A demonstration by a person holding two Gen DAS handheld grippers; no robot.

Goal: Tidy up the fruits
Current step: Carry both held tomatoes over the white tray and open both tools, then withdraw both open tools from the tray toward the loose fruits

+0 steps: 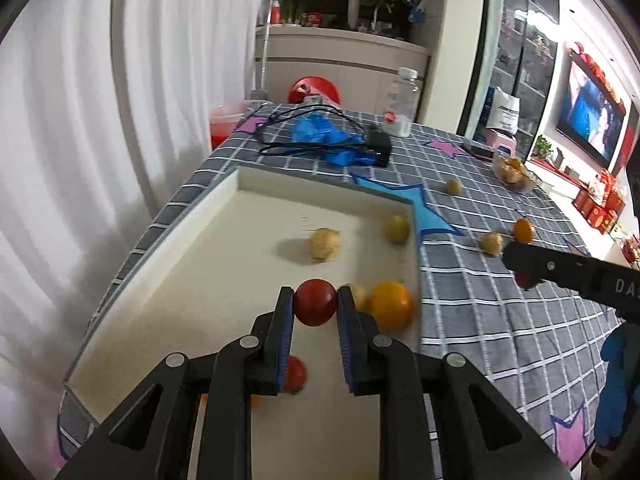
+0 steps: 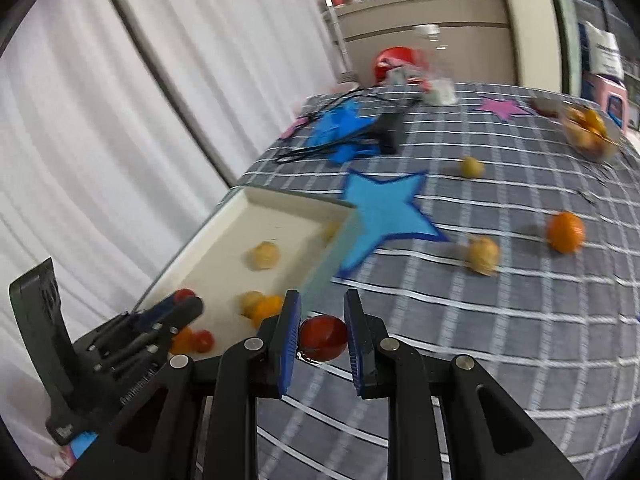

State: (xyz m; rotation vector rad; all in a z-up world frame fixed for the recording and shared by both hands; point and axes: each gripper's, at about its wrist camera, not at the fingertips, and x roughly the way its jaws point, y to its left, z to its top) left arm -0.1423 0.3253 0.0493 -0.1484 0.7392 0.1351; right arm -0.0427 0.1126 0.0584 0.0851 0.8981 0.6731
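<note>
While pinching, left claw (image 1: 316, 300) — red fruit (image 1: 315, 307)

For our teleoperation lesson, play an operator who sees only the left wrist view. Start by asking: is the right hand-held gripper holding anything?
Observer: Yes. The right hand-held gripper is closed on a red fruit.
Operator: Is it over the tray?
Observer: No. It is over the cloth, just outside the tray.
Operator: Is any fruit hidden at the tray's near end?
Observer: Yes. An orange fruit lies there beside a small tomato.
</note>
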